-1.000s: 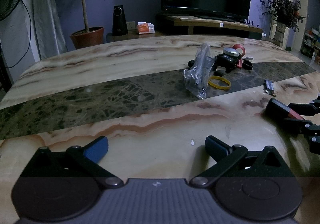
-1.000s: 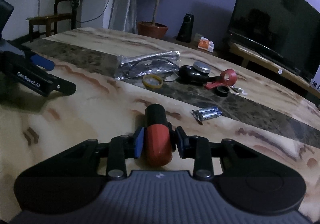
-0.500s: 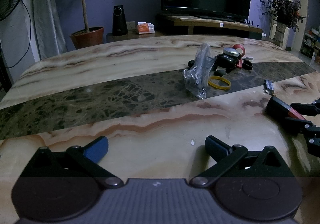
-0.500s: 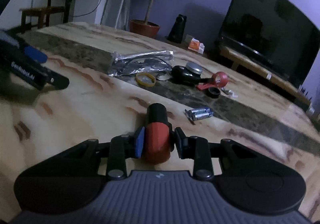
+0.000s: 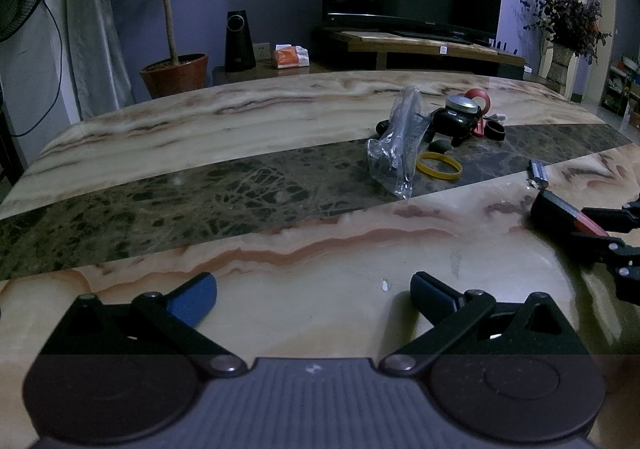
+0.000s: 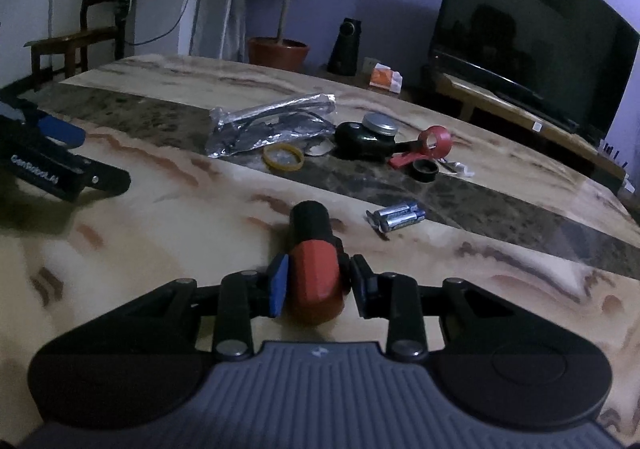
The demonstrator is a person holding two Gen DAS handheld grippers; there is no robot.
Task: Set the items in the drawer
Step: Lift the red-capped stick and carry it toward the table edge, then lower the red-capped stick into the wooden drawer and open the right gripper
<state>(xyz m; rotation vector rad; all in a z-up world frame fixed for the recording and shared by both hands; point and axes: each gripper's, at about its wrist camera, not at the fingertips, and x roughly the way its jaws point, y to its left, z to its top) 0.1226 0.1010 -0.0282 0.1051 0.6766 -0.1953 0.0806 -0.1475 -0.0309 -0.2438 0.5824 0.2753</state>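
Red-and-black plastic, the short cylinder (image 6: 314, 261) looks rigid and light, a smooth round body that could roll or twist between flat pads, and the right gripper (image 6: 318, 281) has closed on its red rear half at the near side of the marble table (image 6: 160, 233), black end pointing at the batteries (image 6: 396, 215). Taking it across the middle of the barrel seems the soundest hold (no drawer shows in either view). The left gripper (image 5: 314, 295) hangs wide open and empty over the table's near edge.
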